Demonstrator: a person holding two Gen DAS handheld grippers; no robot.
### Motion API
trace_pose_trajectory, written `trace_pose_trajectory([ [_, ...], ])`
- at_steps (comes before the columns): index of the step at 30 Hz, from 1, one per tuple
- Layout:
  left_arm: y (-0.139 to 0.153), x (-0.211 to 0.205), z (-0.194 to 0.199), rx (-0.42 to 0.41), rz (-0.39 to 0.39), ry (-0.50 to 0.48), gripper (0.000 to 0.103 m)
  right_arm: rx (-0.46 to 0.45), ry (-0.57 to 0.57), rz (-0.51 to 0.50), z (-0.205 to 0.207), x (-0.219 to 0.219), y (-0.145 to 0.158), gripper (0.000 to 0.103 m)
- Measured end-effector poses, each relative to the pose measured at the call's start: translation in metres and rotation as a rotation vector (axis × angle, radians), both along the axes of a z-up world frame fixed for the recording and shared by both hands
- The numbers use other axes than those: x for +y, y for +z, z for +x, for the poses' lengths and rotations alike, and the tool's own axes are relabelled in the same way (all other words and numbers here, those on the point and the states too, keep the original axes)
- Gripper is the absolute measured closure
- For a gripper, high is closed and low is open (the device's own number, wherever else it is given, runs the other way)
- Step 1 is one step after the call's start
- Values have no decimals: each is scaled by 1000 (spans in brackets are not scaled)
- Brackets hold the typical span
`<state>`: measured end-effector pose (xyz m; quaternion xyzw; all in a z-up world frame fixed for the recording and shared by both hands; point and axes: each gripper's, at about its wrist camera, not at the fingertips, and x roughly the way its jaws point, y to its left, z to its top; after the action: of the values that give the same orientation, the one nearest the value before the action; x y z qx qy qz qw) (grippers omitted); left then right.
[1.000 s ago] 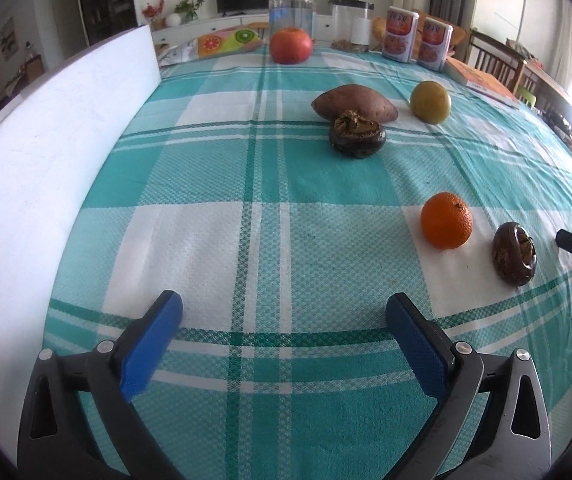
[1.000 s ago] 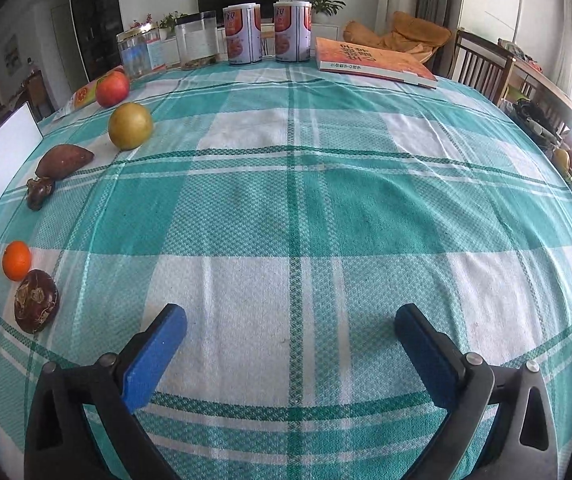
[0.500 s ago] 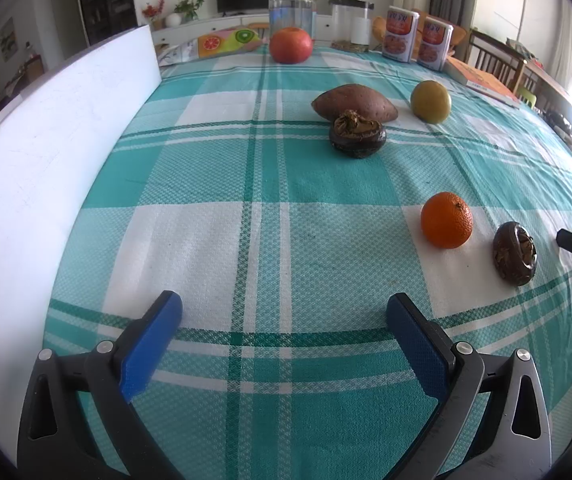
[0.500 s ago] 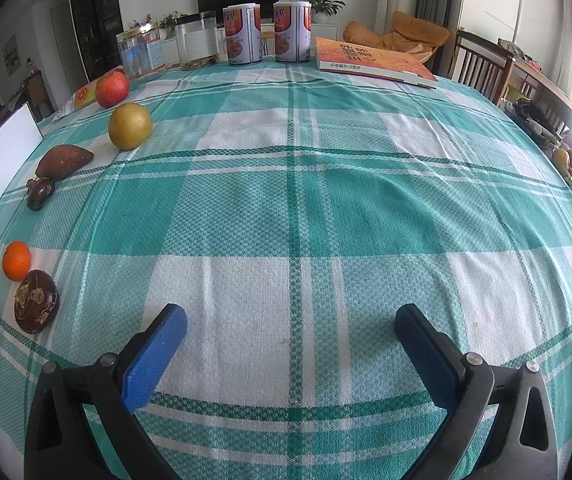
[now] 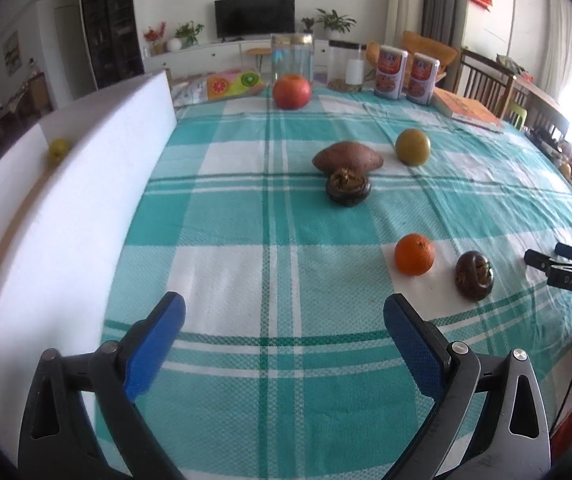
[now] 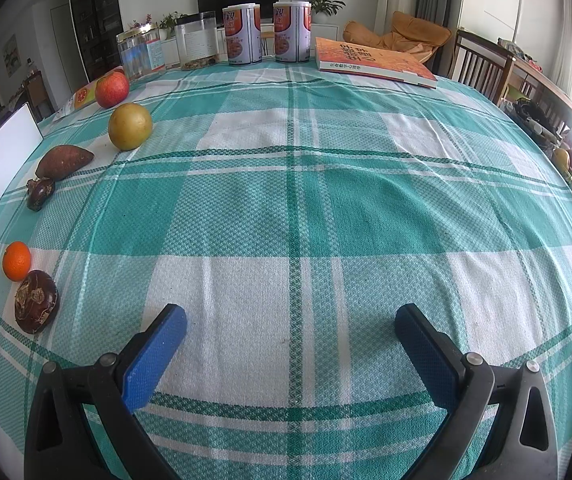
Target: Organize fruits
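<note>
Both grippers hover low over the checked cloth (image 6: 306, 208) with nothing between their blue pads, the left gripper (image 5: 284, 326) and the right gripper (image 6: 291, 338) each spread wide, which reads as a ready stance before any fruit is picked. The fruits lie loose rather than grouped. Seen from the left gripper, the orange (image 5: 414, 254) sits ahead and just right of the right jaw, with a dark brown wrinkled fruit (image 5: 474, 275) just beside it further right; well ahead, roughly between the jaws, a sweet potato (image 5: 348, 156) touches or nearly touches a second dark fruit (image 5: 348, 188), a yellow-green fruit (image 5: 413, 147) lies right of those, and a red apple (image 5: 291, 91) is farthest off. From the right gripper all of these fall far left of the left jaw, so the left gripper looks the better placed for a first pick. A white board (image 5: 46, 216) stands upright left of the left jaw, probably a screen or bin wall; a small yellow fruit (image 5: 58, 150) shows behind it. The other gripper's tip, at the left view's right edge, bears letters that seem to read "DAS". The two cans (image 6: 266, 34) and the book (image 6: 374, 60) carry Chinese characters too small to read surely.
</note>
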<state>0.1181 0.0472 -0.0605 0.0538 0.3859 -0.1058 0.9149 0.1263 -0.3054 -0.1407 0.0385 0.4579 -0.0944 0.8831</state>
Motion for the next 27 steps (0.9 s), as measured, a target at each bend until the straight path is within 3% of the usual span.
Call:
trace_pose_trajectory([
  [3, 41, 15, 1, -114, 33, -14, 2, 0, 0, 0, 0, 0, 0, 0],
  [6, 58, 34, 14, -164, 64, 8, 2, 0, 0, 1, 0, 0, 0, 0],
  [10, 47, 59, 42, -133, 132, 68, 2, 0, 0, 0, 0, 0, 0, 0],
  [14, 35, 80, 60, -16, 50, 129, 2, 0, 0, 0, 0, 0, 0, 0],
  [27, 22, 76, 38, -22, 179, 192, 2, 0, 0, 1, 0, 0, 0, 0],
])
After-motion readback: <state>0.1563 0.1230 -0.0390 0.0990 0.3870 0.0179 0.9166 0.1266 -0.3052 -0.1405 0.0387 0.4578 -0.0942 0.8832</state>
